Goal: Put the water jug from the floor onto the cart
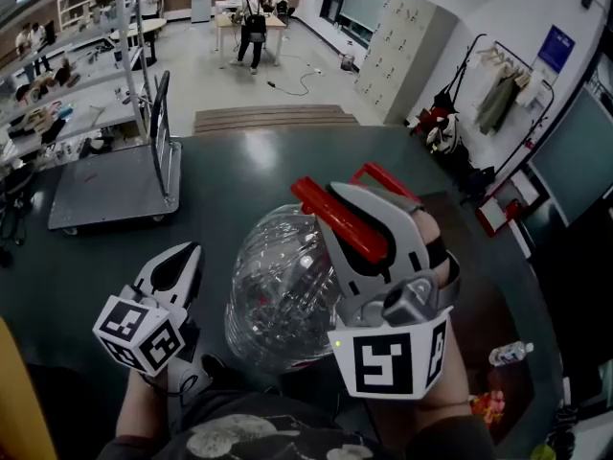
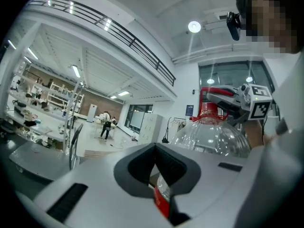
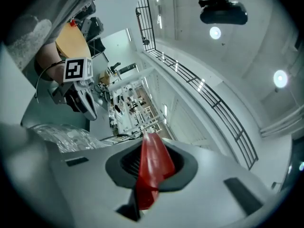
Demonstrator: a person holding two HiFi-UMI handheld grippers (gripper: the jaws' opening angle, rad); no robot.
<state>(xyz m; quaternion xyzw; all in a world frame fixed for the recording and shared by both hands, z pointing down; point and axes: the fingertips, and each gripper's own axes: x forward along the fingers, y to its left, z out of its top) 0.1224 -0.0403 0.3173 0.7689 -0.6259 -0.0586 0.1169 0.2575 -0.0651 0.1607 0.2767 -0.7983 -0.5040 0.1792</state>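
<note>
The clear water jug [image 1: 278, 286] hangs off the floor in front of me, lying on its side. My right gripper [image 1: 340, 195] is shut on its red handle [image 1: 335, 220]; in the right gripper view the handle [image 3: 152, 158] fills the slit between the pads of the right gripper [image 3: 149, 167]. My left gripper [image 1: 187, 254] is at the jug's left side, jaws together with nothing clearly held. In the left gripper view the jug [image 2: 213, 137] and its red neck [image 2: 207, 110] rise to the right of the left gripper [image 2: 154, 170]. The grey flat cart [image 1: 96, 195] stands ahead on the left.
The cart's upright push handle [image 1: 158, 127] is on its right side. A low wooden step [image 1: 273, 118] lies beyond. Lockers [image 1: 397, 51] and hung bags [image 1: 442, 127] line the right wall. A small bottle [image 1: 508, 353] lies on the floor at right. People stand at a far table [image 1: 251, 27].
</note>
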